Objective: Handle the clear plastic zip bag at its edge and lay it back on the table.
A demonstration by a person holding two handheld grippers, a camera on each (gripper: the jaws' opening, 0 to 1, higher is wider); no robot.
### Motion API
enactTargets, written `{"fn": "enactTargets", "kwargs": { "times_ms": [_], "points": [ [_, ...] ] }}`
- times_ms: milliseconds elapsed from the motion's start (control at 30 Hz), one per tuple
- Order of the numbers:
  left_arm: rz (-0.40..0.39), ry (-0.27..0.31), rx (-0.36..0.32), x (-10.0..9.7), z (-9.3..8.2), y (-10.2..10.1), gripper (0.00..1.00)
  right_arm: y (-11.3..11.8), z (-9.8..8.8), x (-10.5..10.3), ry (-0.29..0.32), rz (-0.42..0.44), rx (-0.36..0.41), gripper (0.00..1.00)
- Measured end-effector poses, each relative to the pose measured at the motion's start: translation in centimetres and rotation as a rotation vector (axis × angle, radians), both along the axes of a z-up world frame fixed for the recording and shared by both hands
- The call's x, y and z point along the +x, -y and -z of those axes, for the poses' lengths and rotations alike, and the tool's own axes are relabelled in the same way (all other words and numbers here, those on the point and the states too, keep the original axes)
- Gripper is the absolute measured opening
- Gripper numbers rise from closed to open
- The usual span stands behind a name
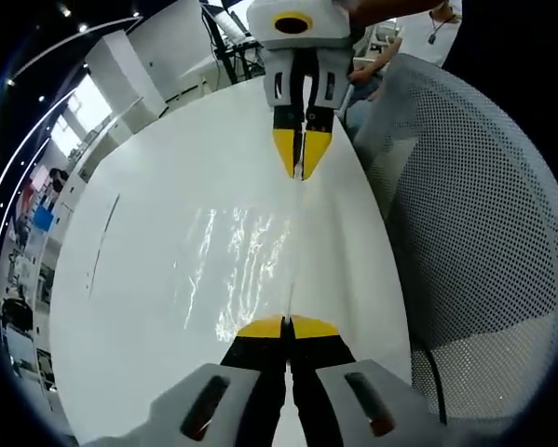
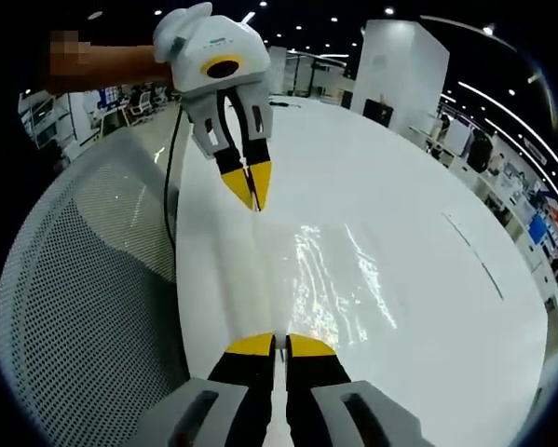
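Together, both grippers pinched the clear plastic zip bag (image 1: 246, 270) along one edge, one at each end. In the left gripper view, the left gripper (image 1: 287, 326) had its yellow-tipped fingers (image 1: 260, 328) closed on the near end of that edge, with no gap showing between them. Straight ahead of those fingers the right gripper (image 1: 303, 160) came in from the far side, its tips pressed together on the opposite end. The bag spread from the line between the two pairs of tips out to one side, wrinkled and glinting against the white table (image 1: 139, 279); whether it lay flat on the surface or hung just off it could not be told. On the other side of the fingers stood a grey mesh chair back (image 1: 474, 242).

From the right gripper view, the right gripper (image 2: 280, 343) was likewise closed on the bag (image 2: 339, 279), and the left gripper (image 2: 253, 191) faced it, tips closed on the far end. The mesh chair (image 2: 83, 279) sat beside the table's (image 2: 428, 307) edge.
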State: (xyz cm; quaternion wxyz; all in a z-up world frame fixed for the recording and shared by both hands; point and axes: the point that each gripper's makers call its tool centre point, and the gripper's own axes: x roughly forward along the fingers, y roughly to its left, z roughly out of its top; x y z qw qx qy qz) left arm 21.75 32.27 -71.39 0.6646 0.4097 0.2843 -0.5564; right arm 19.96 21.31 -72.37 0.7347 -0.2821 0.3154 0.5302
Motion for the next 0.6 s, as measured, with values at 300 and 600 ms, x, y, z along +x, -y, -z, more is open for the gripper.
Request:
{"fn": "enactTargets", "kwargs": {
  "times_ms": [300,600],
  "points": [
    [0.021,0.017,0.032,-0.2,0.3,0.0,0.0,-0.2,-1.7,0.1,0.0,-0.01,0.026,0.08],
    [0.031,0.02,0.045,-0.4,0.5,0.2,0.0,-2.2,-3.5,1.4,0.023,-0.012,0.078,0.09]
  ]
}}
